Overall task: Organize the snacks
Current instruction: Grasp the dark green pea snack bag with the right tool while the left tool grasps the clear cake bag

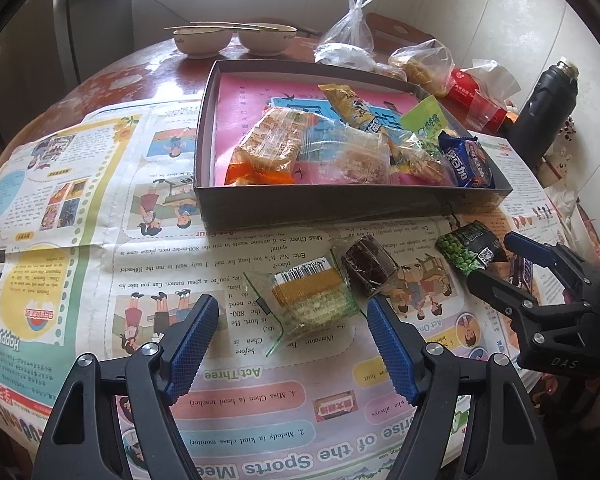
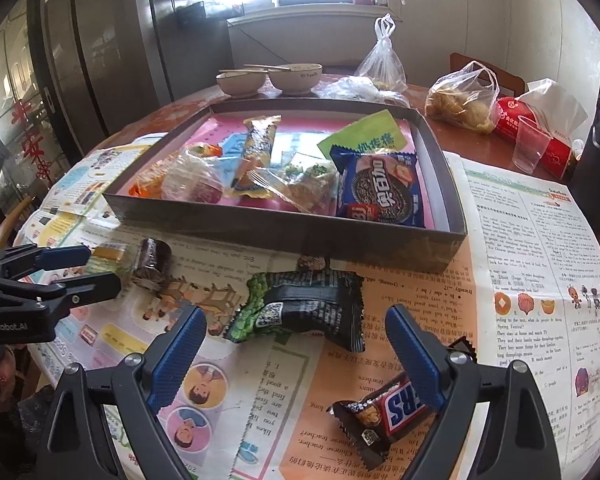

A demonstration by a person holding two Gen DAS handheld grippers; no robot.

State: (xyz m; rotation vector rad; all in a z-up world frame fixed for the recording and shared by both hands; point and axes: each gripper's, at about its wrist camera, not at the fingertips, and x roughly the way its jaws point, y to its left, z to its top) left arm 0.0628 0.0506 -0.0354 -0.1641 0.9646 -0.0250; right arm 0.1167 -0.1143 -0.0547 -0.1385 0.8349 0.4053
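A dark cardboard box (image 1: 340, 200) (image 2: 300, 236) with a pink lining holds several wrapped snacks, among them a blue cookie pack (image 2: 380, 192). On the newspaper in front of it lie a clear-wrapped yellow-green snack (image 1: 312, 300), a dark brown wrapped cake (image 1: 370, 266), a green pea packet (image 1: 468, 250) (image 2: 300, 308) and a Snickers bar (image 2: 384, 412). My left gripper (image 1: 292, 320) is open, its tips either side of the clear-wrapped snack. My right gripper (image 2: 296, 332) is open, just short of the pea packet, with the Snickers bar beside its right finger.
Two bowls with chopsticks (image 1: 236, 40) stand behind the box. Plastic bags (image 1: 348, 40), a red tissue pack (image 1: 476, 96), a clear cup (image 2: 532, 148) and a black bottle (image 1: 548, 108) crowd the back right. Newspaper (image 1: 100, 200) covers the round table.
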